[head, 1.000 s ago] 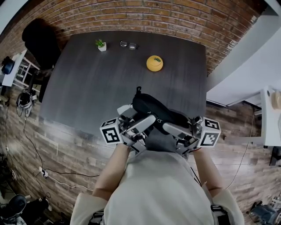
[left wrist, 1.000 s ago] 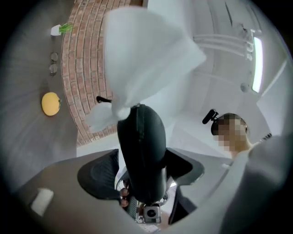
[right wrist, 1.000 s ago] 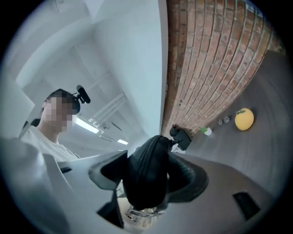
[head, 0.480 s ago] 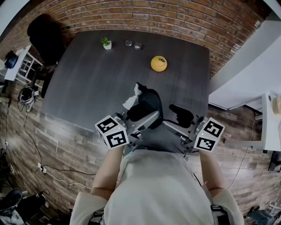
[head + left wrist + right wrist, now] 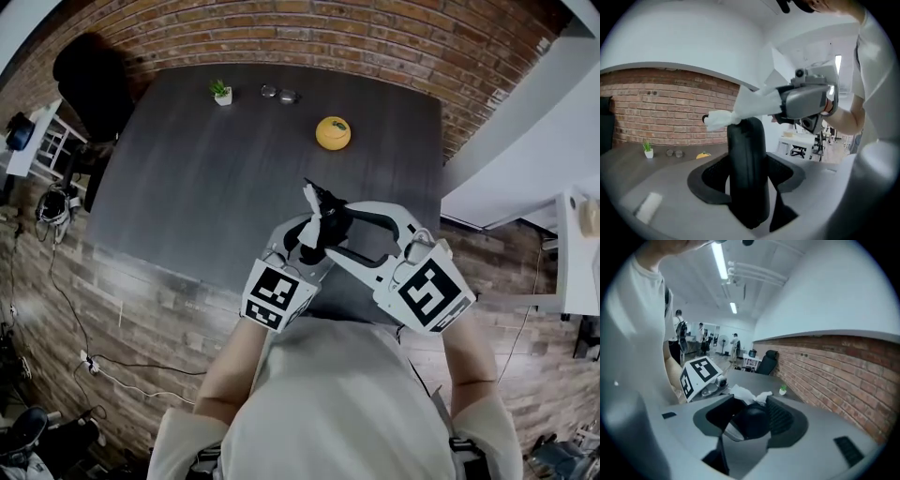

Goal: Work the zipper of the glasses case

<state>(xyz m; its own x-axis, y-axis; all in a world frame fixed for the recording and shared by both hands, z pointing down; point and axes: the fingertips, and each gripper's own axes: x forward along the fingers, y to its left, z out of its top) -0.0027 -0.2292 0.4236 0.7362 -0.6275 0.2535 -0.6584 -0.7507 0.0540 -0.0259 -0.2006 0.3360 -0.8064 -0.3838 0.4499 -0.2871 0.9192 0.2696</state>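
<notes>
The black glasses case point(image 5: 336, 223) hangs in the air above the near edge of the dark table point(image 5: 206, 178), held between both grippers. In the left gripper view the case point(image 5: 747, 173) stands upright between the jaws of my left gripper point(image 5: 747, 159), whose pads press on its sides. My right gripper point(image 5: 328, 225) reaches in from the right. Its jaws are closing, and the rounded end of the case point(image 5: 751, 422) sits between them, against the pads. From the left gripper view, the right gripper's white fingers point(image 5: 754, 105) cross the top of the case.
At the table's far side are a round orange object point(image 5: 331, 132), a pair of glasses point(image 5: 278, 94) and a small potted plant point(image 5: 218, 92). A black chair point(image 5: 84, 84) stands at the far left corner, against the brick wall point(image 5: 309, 37). White furniture point(image 5: 577, 253) stands at the right.
The case has gone from lying across both grippers to standing on end. Both grippers have moved forward and closer together, and the right one has rolled over onto the case's end.
</notes>
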